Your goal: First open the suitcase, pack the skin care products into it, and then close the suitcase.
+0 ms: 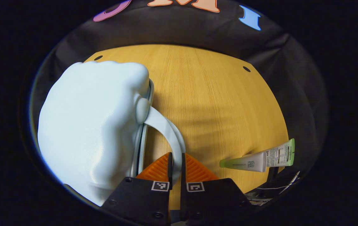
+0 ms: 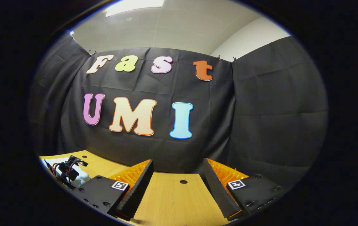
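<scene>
Left gripper (image 1: pixel 176 168) clenched on the handle (image 1: pixel 166 125) of the closed suitcase (image 1: pixel 88 125); right gripper (image 2: pixel 176 185) released above the tabletop (image 2: pixel 172 201).

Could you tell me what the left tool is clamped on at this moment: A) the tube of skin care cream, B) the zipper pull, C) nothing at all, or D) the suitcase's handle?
D: in the left gripper view, the left tool has both fingers pressed on the pale handle arching off the suitcase, while the tube lies apart on the table.

Overhead ceiling light (image 2: pixel 134 5), strong fisheye warping.
</scene>
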The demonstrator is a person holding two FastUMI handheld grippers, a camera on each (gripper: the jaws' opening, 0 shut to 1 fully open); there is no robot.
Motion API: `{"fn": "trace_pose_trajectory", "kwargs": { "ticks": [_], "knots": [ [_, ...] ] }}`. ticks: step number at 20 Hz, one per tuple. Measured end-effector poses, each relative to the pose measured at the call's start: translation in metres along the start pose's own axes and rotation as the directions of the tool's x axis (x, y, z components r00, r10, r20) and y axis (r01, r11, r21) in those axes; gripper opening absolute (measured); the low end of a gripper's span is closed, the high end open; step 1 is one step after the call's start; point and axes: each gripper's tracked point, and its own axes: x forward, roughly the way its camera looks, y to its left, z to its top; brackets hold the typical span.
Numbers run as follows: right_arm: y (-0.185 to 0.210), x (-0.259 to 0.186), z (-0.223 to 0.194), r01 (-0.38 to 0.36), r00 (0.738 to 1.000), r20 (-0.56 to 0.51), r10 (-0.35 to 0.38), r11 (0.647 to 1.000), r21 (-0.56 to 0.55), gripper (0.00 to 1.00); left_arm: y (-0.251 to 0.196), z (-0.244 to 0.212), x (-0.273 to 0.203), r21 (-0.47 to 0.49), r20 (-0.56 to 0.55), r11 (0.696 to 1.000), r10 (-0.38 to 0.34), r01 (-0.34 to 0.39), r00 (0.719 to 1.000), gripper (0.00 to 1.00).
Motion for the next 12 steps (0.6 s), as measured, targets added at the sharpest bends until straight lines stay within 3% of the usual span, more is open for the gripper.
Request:
{"fn": "trace_pose_trajectory", "kwargs": {
  "ticks": [5,10,12],
  "knots": [
    [0.002,-0.008,-0.007,-0.023,1.000,0.006,0.023,1.000,0.009,0.99,-0.003,0.015,-0.022,0.147,0.072,0.985,0.081,-0.091,0.994,0.00],
    [0.014,-0.013,-0.008,-0.085,0.996,0.025,0.083,0.992,0.090,0.99,-0.004,0.029,-0.063,0.109,0.099,0.992,0.055,-0.065,0.994,0.00],
    [0.028,-0.016,-0.014,-0.141,0.990,0.014,0.141,0.980,0.137,0.99,-0.001,0.037,-0.078,0.106,0.124,0.992,0.060,-0.074,0.990,0.00]
  ]
}}
